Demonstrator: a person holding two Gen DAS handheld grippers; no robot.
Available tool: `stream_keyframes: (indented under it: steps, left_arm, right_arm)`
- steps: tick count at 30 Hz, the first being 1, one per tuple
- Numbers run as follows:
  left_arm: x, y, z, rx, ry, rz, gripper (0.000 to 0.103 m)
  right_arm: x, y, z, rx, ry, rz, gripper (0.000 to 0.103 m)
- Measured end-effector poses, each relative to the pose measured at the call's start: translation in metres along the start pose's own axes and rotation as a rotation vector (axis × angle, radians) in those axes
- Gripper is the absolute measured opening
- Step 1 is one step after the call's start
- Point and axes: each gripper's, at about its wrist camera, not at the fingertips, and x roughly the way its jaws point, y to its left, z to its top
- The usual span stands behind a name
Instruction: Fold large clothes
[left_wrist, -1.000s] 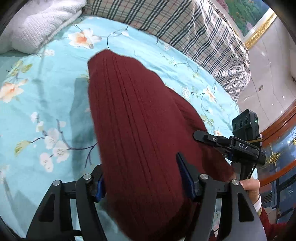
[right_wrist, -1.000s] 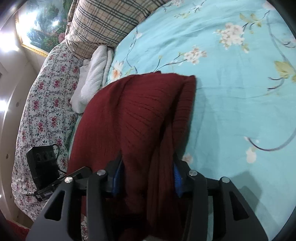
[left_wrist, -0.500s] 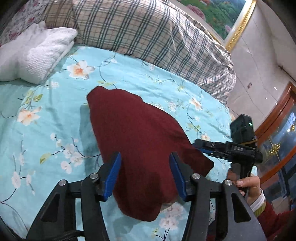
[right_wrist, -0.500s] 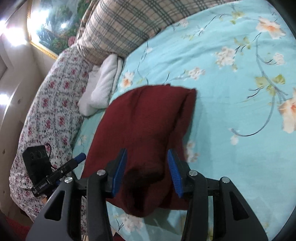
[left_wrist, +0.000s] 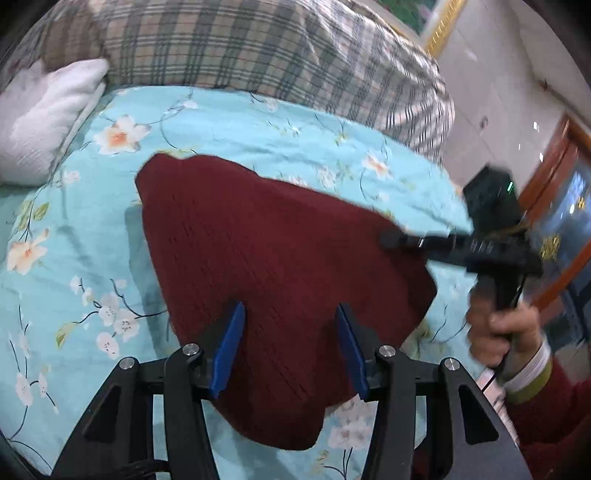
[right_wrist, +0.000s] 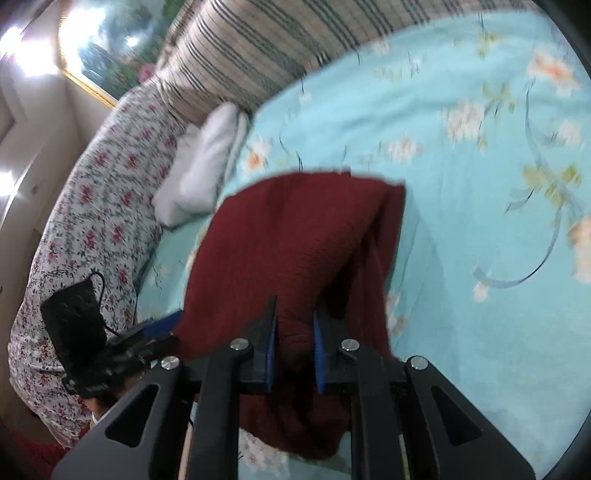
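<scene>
**Red sweater on the bed, right gripper pinching it**

The red sweater (left_wrist: 280, 258) lies folded on the blue flowered bed (left_wrist: 258, 129), its long side running away from both grippers toward the checked pillow (left_wrist: 258, 55).

The left gripper (left_wrist: 290, 347) hangs just above the near edge of the sweater. Its jaws have just been closing but are about half open. The sweater shows between them from above, and the pads do not seem to press on it.

The right gripper (right_wrist: 293, 343) is nearer the work. Its jaws have just been closing and are now narrow, squeezing a bunch of the sweater at its near edge.

The next fold probably starts from that held edge.

The right view is blurry, and the gripper hides the sweater's near edge. A white towel (right_wrist: 207, 166) lies beyond.
</scene>
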Motion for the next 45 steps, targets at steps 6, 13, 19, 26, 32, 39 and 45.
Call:
stream_keyframes:
  steps: [6, 13, 19, 26, 32, 39, 45]
  left_arm:
    - [0.029, -0.025, -0.012, 0.083, 0.029, 0.088, 0.049]
    - [0.015, -0.023, -0.010, 0.083, 0.014, 0.129, 0.052]
    - [-0.018, -0.002, 0.014, -0.047, -0.061, 0.000, 0.053]
    - [0.038, 0.026, 0.061, -0.136, 0.003, 0.079, 0.032]
    - [0.067, 0.036, 0.046, -0.079, 0.013, 0.165, 0.031]
    - [0.052, 0.028, 0.042, -0.055, 0.004, 0.158, 0.030]
    - [-0.008, 0.011, 0.014, -0.046, -0.072, 0.030, 0.029]
  right_arm:
    - [0.032, -0.032, -0.020, 0.026, 0.088, -0.122, 0.016]
    - [0.006, -0.022, -0.010, 0.045, 0.033, -0.111, 0.030]
    - [-0.019, 0.017, 0.013, -0.034, -0.077, -0.084, 0.030]
    - [0.050, 0.020, 0.039, -0.014, 0.024, -0.067, 0.030]
    - [0.087, -0.013, 0.033, 0.027, 0.052, -0.110, 0.022]
    - [0.078, -0.011, 0.034, 0.061, 0.035, -0.102, 0.012]
    - [0.031, 0.025, 0.008, -0.039, 0.025, -0.056, 0.015]
